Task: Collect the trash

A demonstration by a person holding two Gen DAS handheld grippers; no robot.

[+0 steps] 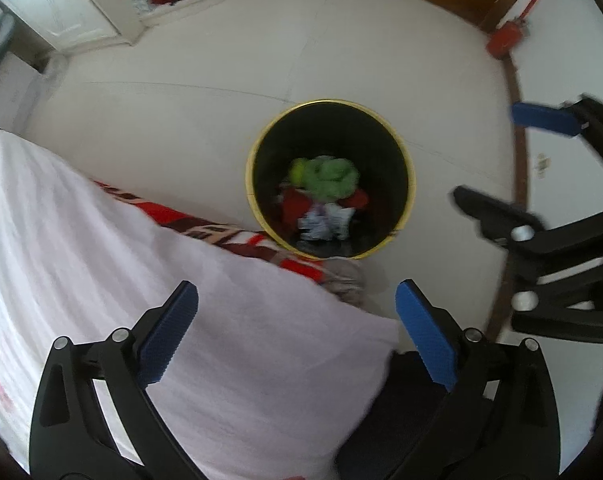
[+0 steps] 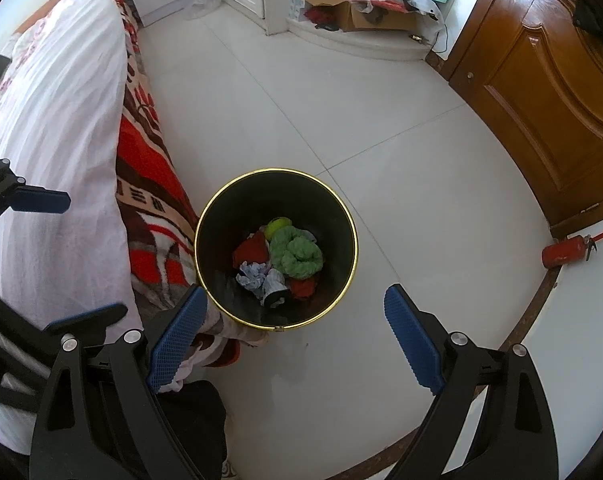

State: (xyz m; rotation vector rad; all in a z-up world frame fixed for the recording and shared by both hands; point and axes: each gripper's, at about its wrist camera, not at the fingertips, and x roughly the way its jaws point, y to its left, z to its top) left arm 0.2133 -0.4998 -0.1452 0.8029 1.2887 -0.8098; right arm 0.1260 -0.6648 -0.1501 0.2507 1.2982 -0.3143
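Observation:
A black trash bin with a gold rim [image 1: 409, 168] [image 2: 355, 240] stands on the white tile floor beside the bed. Inside it lie a green crumpled cloth [image 1: 331, 178] [image 2: 297, 254], a yellow-green ball [image 2: 278, 225], red scraps [image 2: 251, 252] and white crumpled paper [image 1: 325, 222] [image 2: 261, 278]. My left gripper [image 1: 297, 332] is open and empty, above the bed's edge near the bin. My right gripper [image 2: 295, 340] is open and empty, just above the bin's near rim. The right gripper also shows at the right of the left wrist view [image 1: 501, 160], open.
A bed with a white sheet [image 1: 101, 260] [image 2: 61, 120] and red patterned blanket [image 2: 149, 184] lies left of the bin. A wooden door [image 2: 541, 92] and a red fire extinguisher [image 2: 563, 254] [image 1: 505, 38] are at the right. Cardboard boxes and clutter [image 2: 361, 4] sit at the far wall.

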